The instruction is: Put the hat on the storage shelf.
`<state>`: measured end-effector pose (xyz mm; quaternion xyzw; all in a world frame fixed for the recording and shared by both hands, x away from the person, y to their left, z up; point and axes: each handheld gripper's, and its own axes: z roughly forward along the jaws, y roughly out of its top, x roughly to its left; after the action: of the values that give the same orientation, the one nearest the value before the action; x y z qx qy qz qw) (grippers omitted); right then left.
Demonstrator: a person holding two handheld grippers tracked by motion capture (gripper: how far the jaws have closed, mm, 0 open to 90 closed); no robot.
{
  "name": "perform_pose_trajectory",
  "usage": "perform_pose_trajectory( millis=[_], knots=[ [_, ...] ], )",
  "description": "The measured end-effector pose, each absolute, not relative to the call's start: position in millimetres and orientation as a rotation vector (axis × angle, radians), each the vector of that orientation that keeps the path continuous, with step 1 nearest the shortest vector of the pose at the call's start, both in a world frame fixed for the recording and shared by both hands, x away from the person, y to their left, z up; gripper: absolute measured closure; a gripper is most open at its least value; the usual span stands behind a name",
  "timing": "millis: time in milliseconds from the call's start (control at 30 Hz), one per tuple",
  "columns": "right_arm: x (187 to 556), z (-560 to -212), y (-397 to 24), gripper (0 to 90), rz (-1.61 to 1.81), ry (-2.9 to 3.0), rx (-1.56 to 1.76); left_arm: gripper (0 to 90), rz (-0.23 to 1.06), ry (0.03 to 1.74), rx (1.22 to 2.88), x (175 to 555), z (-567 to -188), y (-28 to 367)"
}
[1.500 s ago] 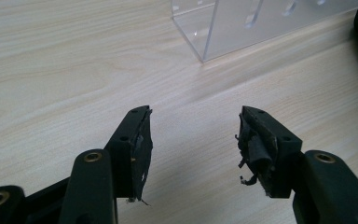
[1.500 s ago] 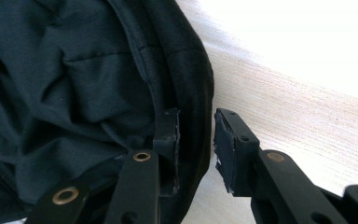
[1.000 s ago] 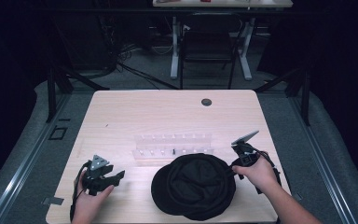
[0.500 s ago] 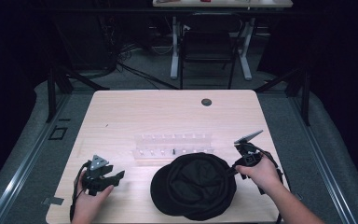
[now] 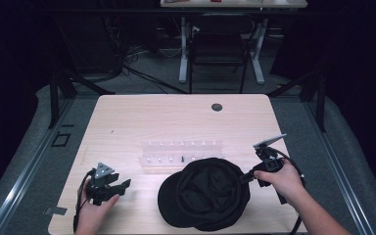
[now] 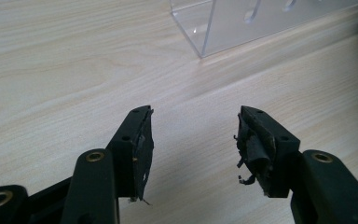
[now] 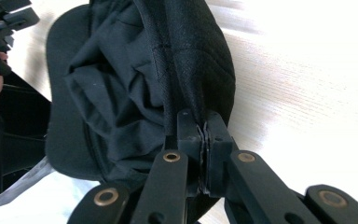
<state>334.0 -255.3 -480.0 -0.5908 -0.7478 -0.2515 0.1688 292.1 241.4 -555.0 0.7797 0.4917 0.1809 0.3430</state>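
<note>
1. Near the front edge of the tabletop (image 5: 142,117), slightly right of centre, lies a black cap (image 5: 203,193), opening upward, its crumpled lining exposed in the right gripper view.
2. At the cap's right rim the right tool (image 5: 247,177) has its jaws pressed together on a fold of the fabric; in the right gripper view the cloth is sandwiched between the two pads with no gap visible.
3. Judged step: dragging or lifting the cap by its rim. To do it well, keep the pinch firm on the thicker stitched band rather than on loose lining, and move slowly and low so the soft crown follows without sagging free or folding under itself.
4. Just behind the cap stands a clear acrylic rack (image 5: 181,152) with a row of small pegs or slots; the cap's far edge lies at or just against its front. Any pull is best directed away from the rack so the fabric does not snag it.
5. Well to the left of the cap, the left tool (image 5: 120,186) rests low over bare tabletop, jaws wide apart and holding nothing; a corner of the rack shows beyond them in the left gripper view. One pad's lining looks frayed.
6. Farther back, a small dark round inset (image 5: 217,106) marks the tabletop's far side.
</note>
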Motion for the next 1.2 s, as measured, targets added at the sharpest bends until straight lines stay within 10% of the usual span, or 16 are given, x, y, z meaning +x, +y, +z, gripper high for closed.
perform_pose_trajectory(
  millis=[1200],
  knots=[
    [322,-422,-259,88.1,-1.012,-1.881,-1.460,45.4,0.463,1.287,2.020,293,-556,242]
  ],
)
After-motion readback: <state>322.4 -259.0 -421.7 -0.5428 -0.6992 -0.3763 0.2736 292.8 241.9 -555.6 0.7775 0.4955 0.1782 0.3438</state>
